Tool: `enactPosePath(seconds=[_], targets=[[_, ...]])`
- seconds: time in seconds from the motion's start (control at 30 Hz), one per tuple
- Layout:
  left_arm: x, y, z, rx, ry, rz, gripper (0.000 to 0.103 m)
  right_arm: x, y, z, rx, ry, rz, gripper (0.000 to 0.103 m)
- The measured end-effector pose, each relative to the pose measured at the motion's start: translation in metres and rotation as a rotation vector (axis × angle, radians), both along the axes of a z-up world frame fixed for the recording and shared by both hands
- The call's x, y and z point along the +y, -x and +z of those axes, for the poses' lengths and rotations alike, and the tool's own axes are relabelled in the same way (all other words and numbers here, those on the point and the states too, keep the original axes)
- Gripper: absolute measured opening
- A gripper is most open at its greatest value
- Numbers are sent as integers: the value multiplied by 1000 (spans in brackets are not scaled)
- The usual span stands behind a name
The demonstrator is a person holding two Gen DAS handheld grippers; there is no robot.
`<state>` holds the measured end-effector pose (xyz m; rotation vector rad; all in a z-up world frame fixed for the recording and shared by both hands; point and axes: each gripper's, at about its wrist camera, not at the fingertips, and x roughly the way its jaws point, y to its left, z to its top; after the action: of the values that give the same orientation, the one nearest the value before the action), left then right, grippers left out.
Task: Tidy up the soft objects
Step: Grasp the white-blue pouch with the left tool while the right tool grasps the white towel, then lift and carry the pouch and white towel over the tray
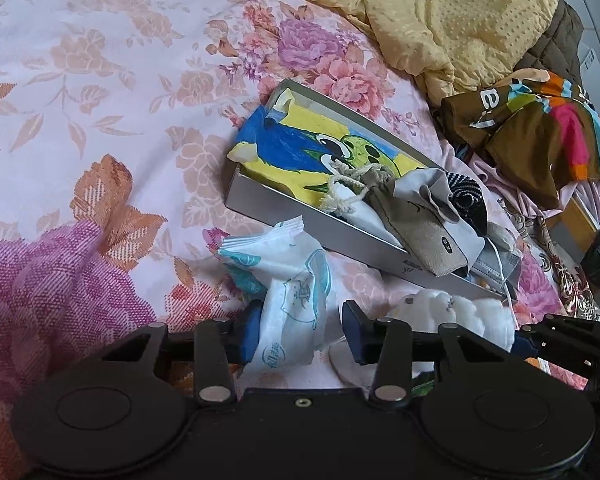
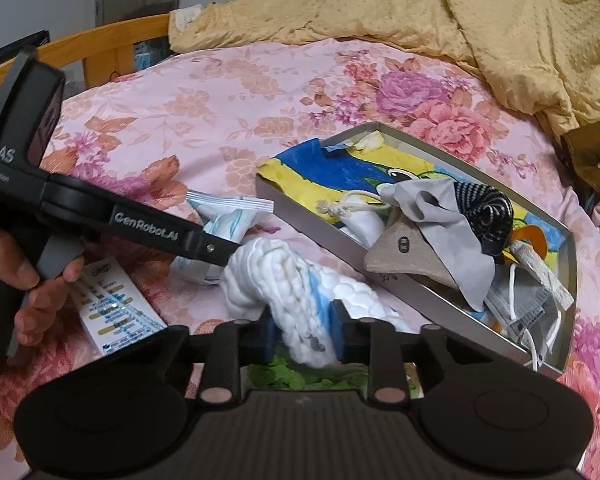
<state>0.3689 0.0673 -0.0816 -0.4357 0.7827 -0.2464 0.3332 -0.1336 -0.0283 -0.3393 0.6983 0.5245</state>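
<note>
Broadly, I had the floral quilt under everything, with the yellow blanket bunched at the far side. On the quilt lay the tin, long and shallow, angled from far left to near right, already carrying a drawstring pouch, a grey cloth, a dark striped sock and a face mask heaped at its near right end. Its far left half showed only the cartoon lining, so I judged that was the place to aim for.

Nearer me, just outside the tin's long wall, sat the two things in hand. My right gripper was pinched narrow on the white cloth, the pads biting a fold of it while most of it lay slack on the quilt. My left gripper stood about half open around the wipes pack; the left pad touched it, the right pad looked clear, so I did not count it gripped.

To do this well, I reckoned on firming the left grip first. Then I wanted to lift the cloth high enough that its trailing end cleared the wall, and to set each piece in the bare far end rather than on the heap.
</note>
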Motion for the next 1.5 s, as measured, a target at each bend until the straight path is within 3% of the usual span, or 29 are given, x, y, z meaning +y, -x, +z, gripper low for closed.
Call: enactPosePath(seconds=[0.2, 0.5, 1.23, 1.5], targets=[[-2, 1, 1, -18, -19, -4, 42, 0, 1, 0, -12, -9, -10, 17], [3, 5, 8, -55, 1, 23, 42, -9, -1, 9, -18, -101, -48, 12], [-2, 15, 36, -185, -38, 48, 42, -35, -12, 49, -177, -268, -155, 11], [-1, 1, 62, -225, -42, 65, 42, -40, -25, 68, -219, -344, -166, 11]])
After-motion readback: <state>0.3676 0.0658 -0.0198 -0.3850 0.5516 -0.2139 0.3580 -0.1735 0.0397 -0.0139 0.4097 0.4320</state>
